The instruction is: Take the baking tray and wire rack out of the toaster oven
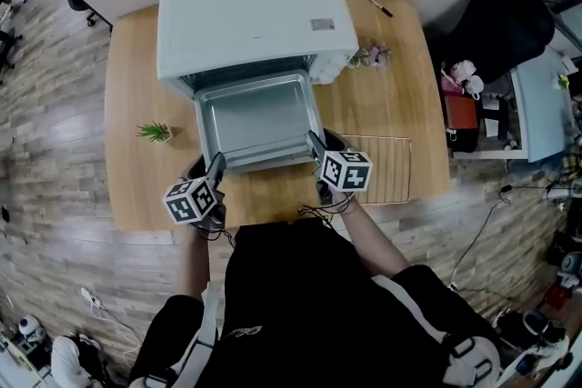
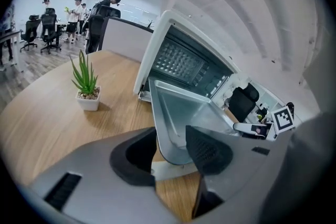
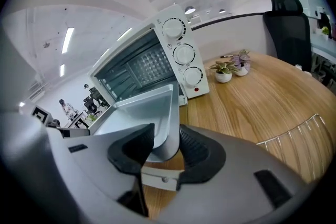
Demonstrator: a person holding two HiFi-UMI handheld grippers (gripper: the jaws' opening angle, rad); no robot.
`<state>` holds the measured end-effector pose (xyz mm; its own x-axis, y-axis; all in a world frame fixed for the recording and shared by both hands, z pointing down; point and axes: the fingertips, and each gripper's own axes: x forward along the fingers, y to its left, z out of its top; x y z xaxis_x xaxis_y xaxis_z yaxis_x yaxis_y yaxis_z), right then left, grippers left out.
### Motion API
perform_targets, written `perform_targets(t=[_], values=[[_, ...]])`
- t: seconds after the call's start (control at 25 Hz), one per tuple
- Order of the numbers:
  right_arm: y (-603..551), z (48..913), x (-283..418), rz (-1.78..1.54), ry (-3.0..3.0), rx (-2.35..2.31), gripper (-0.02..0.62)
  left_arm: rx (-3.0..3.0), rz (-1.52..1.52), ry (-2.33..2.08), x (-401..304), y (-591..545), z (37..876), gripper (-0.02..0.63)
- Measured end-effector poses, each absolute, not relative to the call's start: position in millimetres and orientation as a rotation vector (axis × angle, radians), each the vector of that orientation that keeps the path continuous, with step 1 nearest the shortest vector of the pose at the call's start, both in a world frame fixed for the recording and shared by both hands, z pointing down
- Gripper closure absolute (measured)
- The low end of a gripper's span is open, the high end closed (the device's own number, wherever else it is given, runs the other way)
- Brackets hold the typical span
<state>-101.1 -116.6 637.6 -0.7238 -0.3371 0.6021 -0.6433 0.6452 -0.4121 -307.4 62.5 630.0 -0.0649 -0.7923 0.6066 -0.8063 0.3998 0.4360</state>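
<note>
Baking tray [image 1: 255,118]: shiny silver with nothing in it. It sticks out of the oven toward the person, with its far end at the oven's mouth. It is held by its two near corners.
Toaster oven [image 1: 256,21]: a white box at 12 o'clock on the table, with its open front facing the person (three round knobs show in the right gripper view).
Left gripper [image 2: 170,153]: at the tray's 7 o'clock corner. Its fingers [image 2: 207,150] pinch the tray's rim, one dark pad inside and one outside.
Right gripper [image 3: 165,147]: at the tray's 5 o'clock corner. Its fingers [image 3: 198,150] pinch the rim there in the same way.
Wire rack [image 1: 382,168]: out of the oven, lying flat on the table at 4 o'clock from the tray, just beside the right gripper.
Table [image 1: 136,186]: light wood.
Green plant [image 1: 155,132]: small, in a white pot, at 9 o'clock from the tray.
Flower pots [image 1: 373,54]: two little ones beside the oven, at 2 o'clock from the tray.
Pen [image 1: 376,4]: near the table's far edge, at 1 o'clock.
</note>
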Motion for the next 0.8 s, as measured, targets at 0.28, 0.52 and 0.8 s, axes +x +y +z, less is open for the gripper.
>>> perform_targets(t=[0.28, 0.52, 0.8], values=[[-104, 632, -61, 0.855, -2.409, 0.744, 0.440, 1.372, 0.040, -1.868, -264, 79, 619, 0.422], [-100, 632, -9, 0.900, -2.406, 0.783, 0.440, 1.405, 0.061, -1.834, -220, 74, 616, 0.422], [-104, 630, 68, 0.916, -2.384, 0.908, 0.439, 1.490, 0.104, -1.747, -158, 48, 619, 0.422]])
